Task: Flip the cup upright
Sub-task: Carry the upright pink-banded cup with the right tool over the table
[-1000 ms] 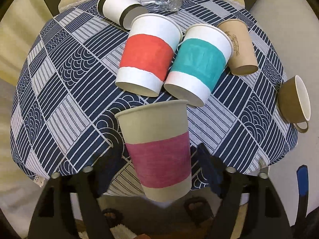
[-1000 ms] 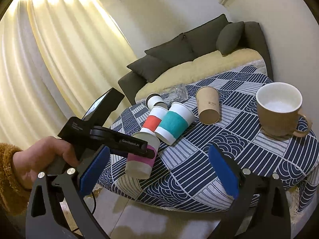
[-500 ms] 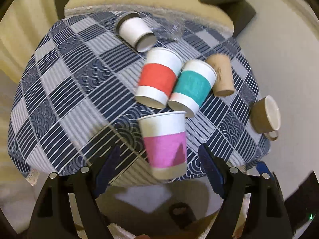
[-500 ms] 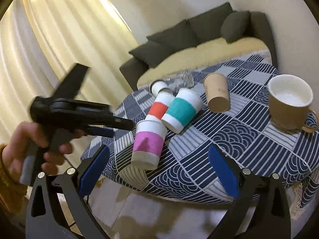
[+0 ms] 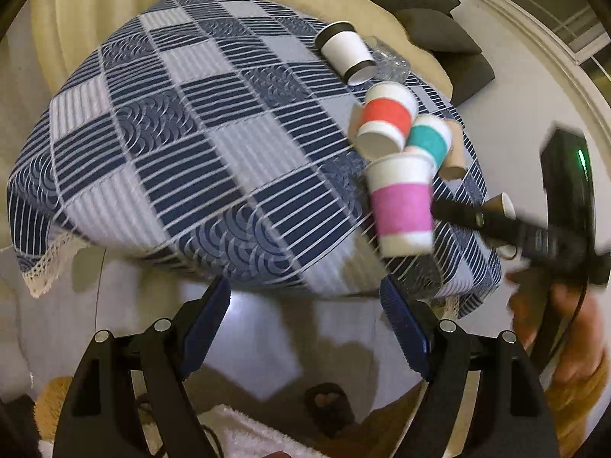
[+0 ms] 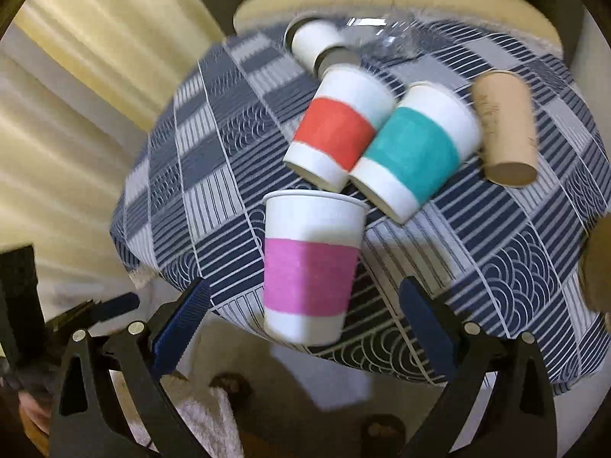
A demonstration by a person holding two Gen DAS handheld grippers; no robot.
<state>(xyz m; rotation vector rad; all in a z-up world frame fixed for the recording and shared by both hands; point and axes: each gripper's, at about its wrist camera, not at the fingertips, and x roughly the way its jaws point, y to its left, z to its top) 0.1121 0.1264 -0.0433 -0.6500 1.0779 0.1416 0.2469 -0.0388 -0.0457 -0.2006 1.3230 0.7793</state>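
A white paper cup with a pink band [image 6: 311, 269] stands upright, rim up, at the table's front edge; it also shows in the left wrist view [image 5: 403, 206]. My right gripper [image 6: 301, 315] is open, its fingers either side of the cup's base and a little short of it, not touching. My left gripper [image 5: 305, 311] is open and empty, pulled back off the table to the cup's left. The right gripper's black body [image 5: 534, 233] reaches toward the cup in the left wrist view.
On the blue patterned tablecloth [image 6: 496, 252] a red-band cup [image 6: 338, 131], a teal-band cup [image 6: 416, 156], a brown cup [image 6: 504, 126] and a white black-rimmed cup [image 6: 319, 44] lie on their sides. A clear glass [image 6: 382, 38] lies behind them. A sofa stands beyond.
The left gripper let go of the pink cup and drew back left, off the table. The right gripper swung in over the table toward the cup, which now stands alone.
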